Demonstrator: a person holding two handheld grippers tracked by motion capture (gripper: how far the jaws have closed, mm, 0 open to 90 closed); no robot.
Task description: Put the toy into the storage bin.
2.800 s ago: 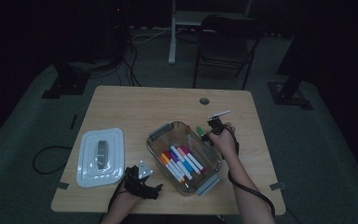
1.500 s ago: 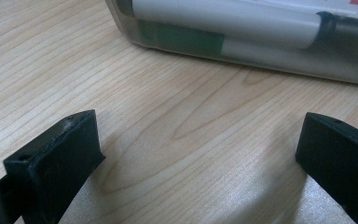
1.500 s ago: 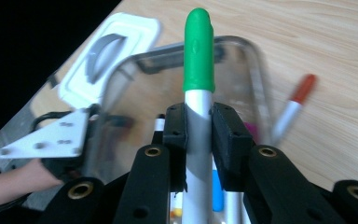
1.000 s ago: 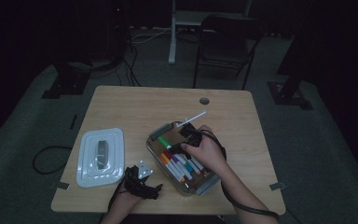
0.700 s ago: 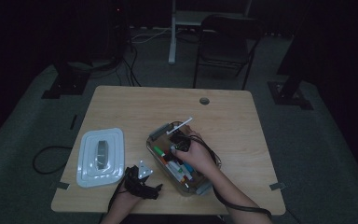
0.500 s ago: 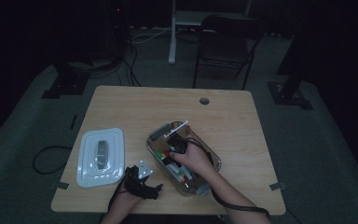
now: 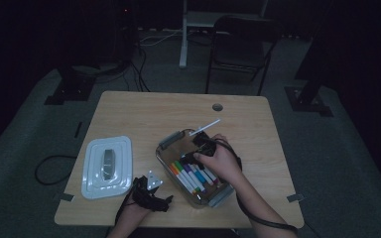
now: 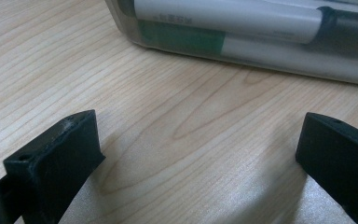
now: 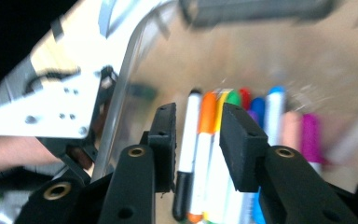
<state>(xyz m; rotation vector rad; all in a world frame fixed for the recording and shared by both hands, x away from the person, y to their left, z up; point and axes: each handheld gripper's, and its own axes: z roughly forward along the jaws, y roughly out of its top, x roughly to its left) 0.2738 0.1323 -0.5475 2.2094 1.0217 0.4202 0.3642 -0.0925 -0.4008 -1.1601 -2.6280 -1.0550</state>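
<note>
A dim room with dark carpet surrounds a light wooden table (image 7: 144, 111), seen from above; a black folding chair (image 7: 240, 47) stands beyond its far edge.

In the right gripper view, the right gripper (image 9: 196, 140) points down into a clear plastic container (image 7: 166, 144). Its two black jaws stand a little apart, with nothing clamped between them. Just below the gap lies a row of markers (image 9: 205, 140) side by side: a white one with a black cap, then orange, green, red, blue, pale pink and magenta caps farther right. The white and orange markers lie in line with the opening between the jaws, but whether the jaws touch them cannot be told. Left of the jaws rises the container's clear wall, and past it a grey plate of the other gripper.

In the high view, the right hand (image 7: 221, 158) holds this gripper over the far end of the container, which sits at an angle on the near right part of the table. A thin white rod sticks up and away from the gripper.

In the left gripper view, the left gripper (image 8: 196, 154) has its jaws wide apart, holding nothing, low over bare wood. The container's side is just ahead of them, markers showing through it.

From above, the left gripper sits at the table's near edge. To its left, a white lid (image 7: 106, 166) lies flat on the table.
</note>
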